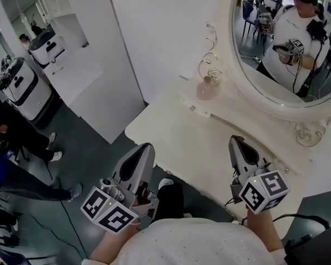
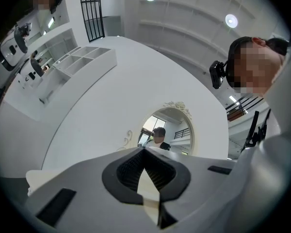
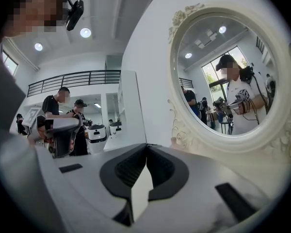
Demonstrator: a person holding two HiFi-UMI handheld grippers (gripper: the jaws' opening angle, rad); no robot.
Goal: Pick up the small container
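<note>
Oval mirror (image 1: 276,76): glossy glass, scrolled cream frame.
Vanity top (image 1: 198,142): smooth and cream below the mirror, with a curved edge.
Left gripper (image 1: 146,147), right gripper (image 1: 234,141): my jaws are together and empty, well short of the mirror.
Small container (image 1: 208,89): pinkish and rounded, just beneath the mirror's lower-left scrollwork.
Approach: I'd part one gripper's jaws early, then close level across its body.

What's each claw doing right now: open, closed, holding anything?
Left claw: closed, nothing in it.
Right claw: closed, nothing in it.
</note>
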